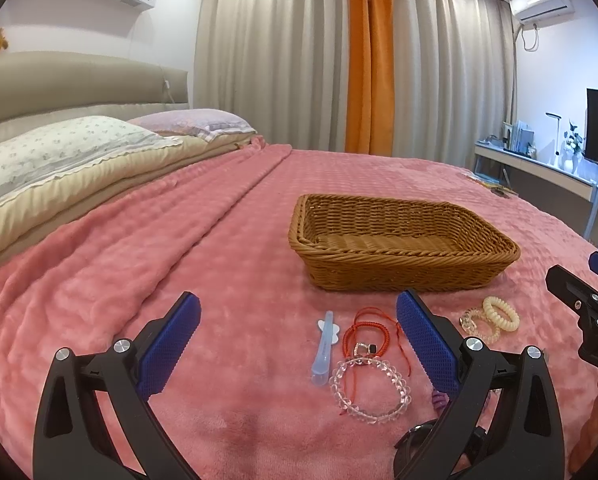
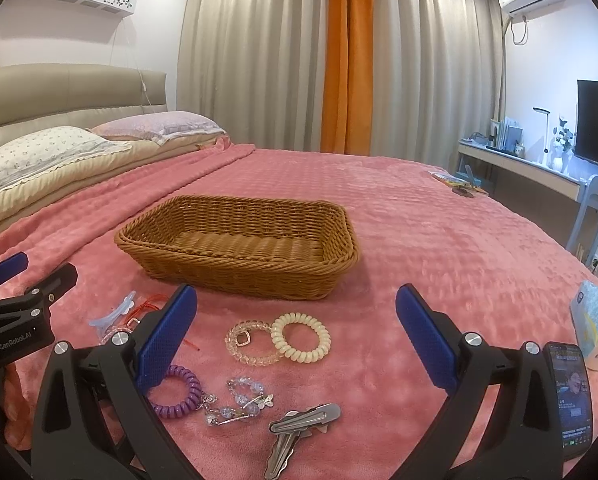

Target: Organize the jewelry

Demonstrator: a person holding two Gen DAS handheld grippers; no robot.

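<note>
Hovering low over the pink bed cover [image 1: 227, 264], the left tool [image 1: 299, 320] points across the bed toward the curtains, its blue pads spread wide and clamped on nothing; between them lie a pale blue hair clip [image 1: 323, 348], its long axis running away from the camera, a red cord bracelet [image 1: 365, 332] and a clear bead bracelet [image 1: 370, 390], the last two touching; the right tool [image 2: 295, 312] hangs beside it at a like height, aimed the same way, pads equally far apart and empty; under it sit a clear coil hair tie [image 2: 253, 342] touching a cream coil hair tie [image 2: 301, 338], nearer the camera a purple coil hair tie [image 2: 177, 396], a blue bead chain with butterfly charms [image 2: 239, 402] and silver hair clips [image 2: 299, 428] whose long axes slant toward the lower left; the wicker basket [image 2: 235, 276] stands just beyond all the jewelry, its long side across the view; a phone [image 2: 571, 392] lies at the right tool's right side.
</note>
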